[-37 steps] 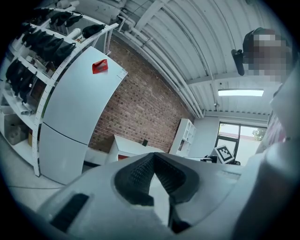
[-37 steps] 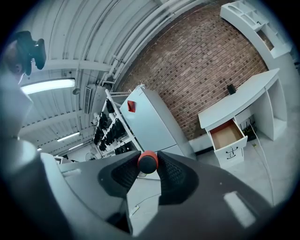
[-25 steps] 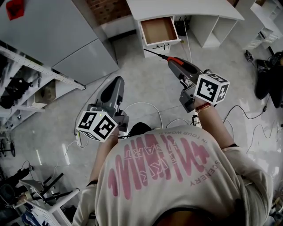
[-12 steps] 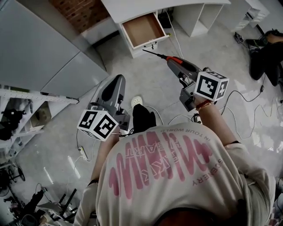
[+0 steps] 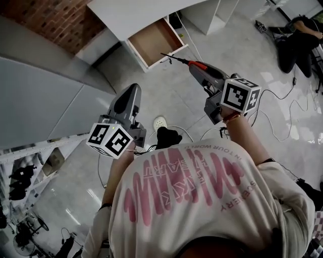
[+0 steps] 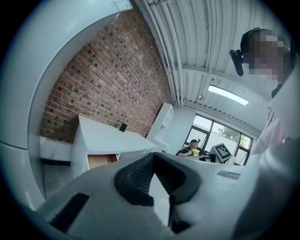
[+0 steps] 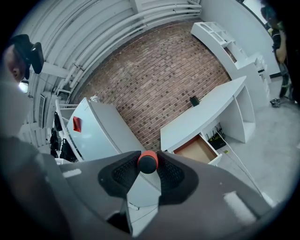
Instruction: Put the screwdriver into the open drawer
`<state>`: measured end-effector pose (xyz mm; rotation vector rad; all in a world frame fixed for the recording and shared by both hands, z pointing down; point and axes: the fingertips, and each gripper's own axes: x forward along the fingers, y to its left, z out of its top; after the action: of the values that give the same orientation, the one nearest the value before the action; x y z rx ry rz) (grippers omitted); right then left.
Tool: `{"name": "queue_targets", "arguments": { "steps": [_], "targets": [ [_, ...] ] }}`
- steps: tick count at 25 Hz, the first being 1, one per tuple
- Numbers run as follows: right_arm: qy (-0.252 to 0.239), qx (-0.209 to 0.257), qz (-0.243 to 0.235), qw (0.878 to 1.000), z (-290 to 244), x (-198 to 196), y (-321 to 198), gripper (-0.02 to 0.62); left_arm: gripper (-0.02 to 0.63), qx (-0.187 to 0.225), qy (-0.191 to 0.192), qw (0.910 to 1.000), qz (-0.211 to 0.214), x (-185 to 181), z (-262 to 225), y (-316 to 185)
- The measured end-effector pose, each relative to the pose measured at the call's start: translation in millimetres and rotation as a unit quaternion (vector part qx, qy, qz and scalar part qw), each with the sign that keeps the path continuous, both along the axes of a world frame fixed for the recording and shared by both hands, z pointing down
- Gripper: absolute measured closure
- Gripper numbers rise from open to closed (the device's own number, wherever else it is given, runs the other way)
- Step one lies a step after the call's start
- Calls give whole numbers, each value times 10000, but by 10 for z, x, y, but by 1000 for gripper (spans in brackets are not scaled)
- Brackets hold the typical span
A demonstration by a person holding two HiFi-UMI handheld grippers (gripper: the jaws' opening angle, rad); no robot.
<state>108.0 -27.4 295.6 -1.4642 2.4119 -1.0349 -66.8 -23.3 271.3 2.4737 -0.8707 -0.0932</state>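
Gripping the screwdriver [image 5: 198,65] by its orange handle in the right tongs [image 7: 148,164], pads pressed on either side of the handle, metal shaft pointing ahead. Carrying nothing in the left tongs [image 6: 153,157]: drawn in narrow, tips meeting, only a wedge of daylight lower down between the pads. Holding both out in front of the body above the bare floor [image 5: 176,106], well short of the furniture. Ahead, beyond the shaft's tip: the open drawer [image 5: 154,41], pulled out from under the front edge of the white surface [image 5: 126,12], its wooden bottom bare as far as can be seen. Judging progress: pick-up done and the tool secure in the grip; approach apparently under way but unfinished, with the screwdriver up in the air, apart from the drawer and not yet inside it. Left to do: close the gap, bring the tool over the drawer's opening, lower it inside, spread the right tongs and leave it lying on the drawer bottom. Nothing to open first. Worth watching: the long shaft leading the way, likely to meet the drawer front before the handle gets there.
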Motion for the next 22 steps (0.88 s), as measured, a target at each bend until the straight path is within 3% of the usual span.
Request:
{"name": "queue_targets", "arguments": {
  "steps": [10, 15, 22],
  "targets": [
    [148, -509, 459, 9975, 507, -177, -982, 474, 603, -443, -283, 9979, 392, -288, 454, -1068],
    [382, -1048, 431, 9928, 1059, -315, -1271, 474, 603, -642, -539, 9951, 531, -350, 857, -1342],
    [750, -1700, 194, 9824, 1828, -491, -1573, 474, 603, -1225, -564, 9865, 926, -195, 1497, -1414]
  ]
}}
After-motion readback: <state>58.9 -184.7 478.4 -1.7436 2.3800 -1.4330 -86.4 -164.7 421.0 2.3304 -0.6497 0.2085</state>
